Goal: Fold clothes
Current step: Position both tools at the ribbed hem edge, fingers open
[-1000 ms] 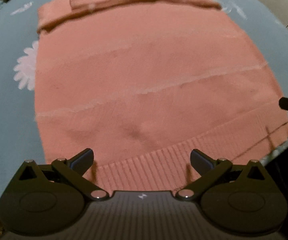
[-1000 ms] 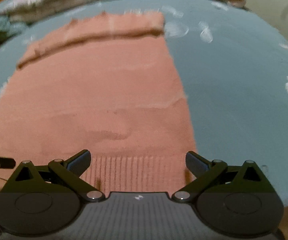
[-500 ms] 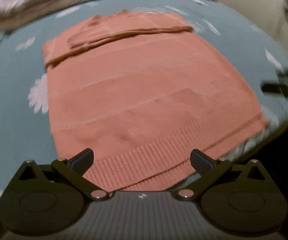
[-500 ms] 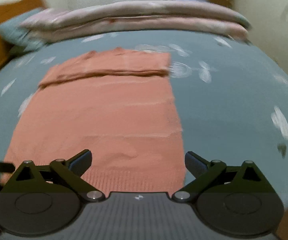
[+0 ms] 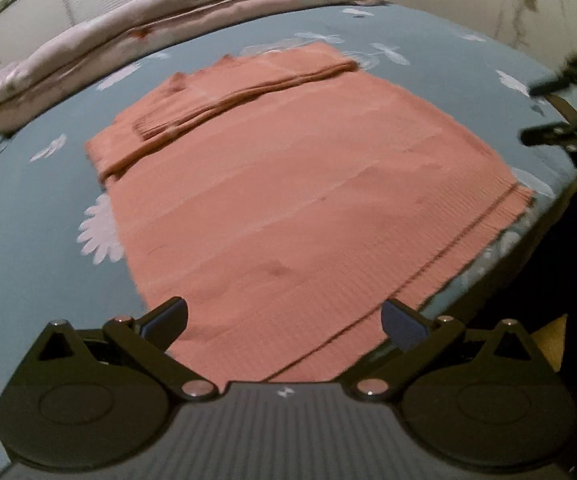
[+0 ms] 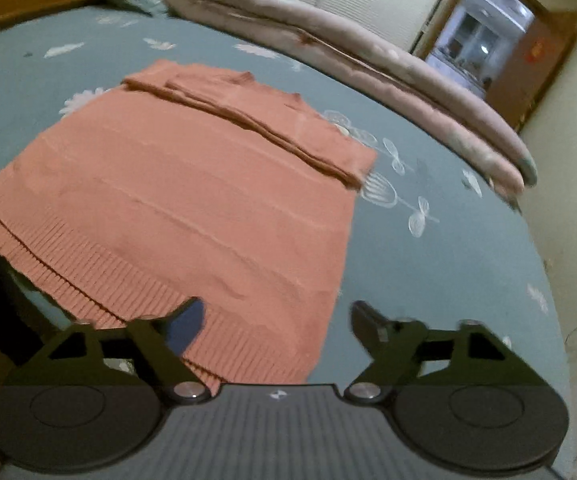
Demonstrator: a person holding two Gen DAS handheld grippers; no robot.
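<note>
Hovering above the near ribbed hem (image 6: 136, 276) of the sweater (image 5: 288, 184) lying flat on the bed (image 6: 428, 264), left gripper (image 5: 284, 320) spread, right gripper (image 6: 276, 322) closing on nothing, needing both hem corners pinched evenly before lifting toward the far collar.

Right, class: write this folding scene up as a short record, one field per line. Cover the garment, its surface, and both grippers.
garment: orange knitted sweater, lying flat, sleeves folded across the top
hem: ribbed edge near the bed's front edge
surface: blue flowered bedsheet
background: pink quilt, folded, at the far side
left gripper: open, above the hem, holding nothing
right gripper: jaws closing, nothing pinched
</note>
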